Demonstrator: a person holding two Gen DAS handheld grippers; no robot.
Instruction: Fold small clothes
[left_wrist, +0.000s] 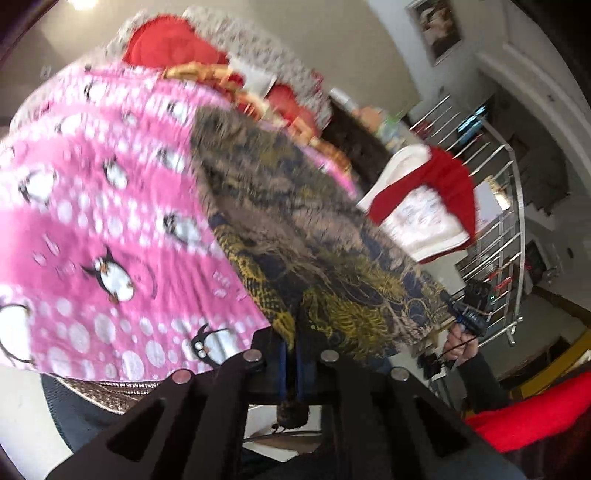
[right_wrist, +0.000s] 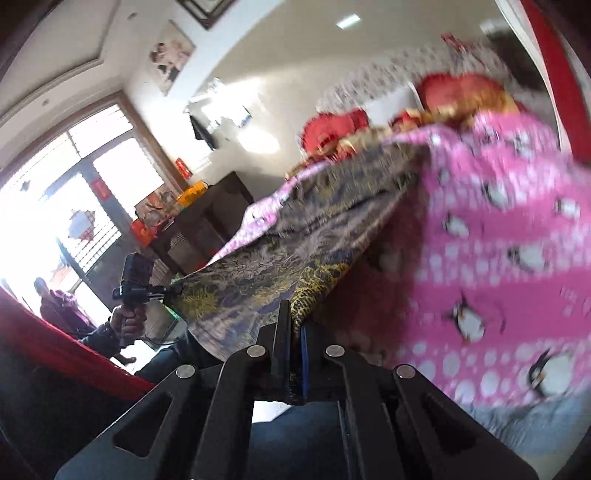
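A small patterned garment (left_wrist: 317, 236), grey-brown with blue and yellow print, is stretched in the air between my two grippers, above a pink penguin-print blanket (left_wrist: 103, 206). My left gripper (left_wrist: 291, 332) is shut on one corner of the garment. My right gripper (right_wrist: 295, 325) is shut on the other corner of the garment (right_wrist: 280, 251). In the left wrist view the right gripper (left_wrist: 465, 314) shows at the far end of the cloth; in the right wrist view the left gripper (right_wrist: 140, 284) shows at its far end. Both views are motion-blurred.
The pink blanket (right_wrist: 498, 240) covers a bed with red pillows (left_wrist: 170, 40) at its head. A red and white garment (left_wrist: 424, 206) hangs on a metal drying rack (left_wrist: 509, 229). A dark cabinet (right_wrist: 207, 229) stands by the wall. A person (right_wrist: 59, 306) stands near the window.
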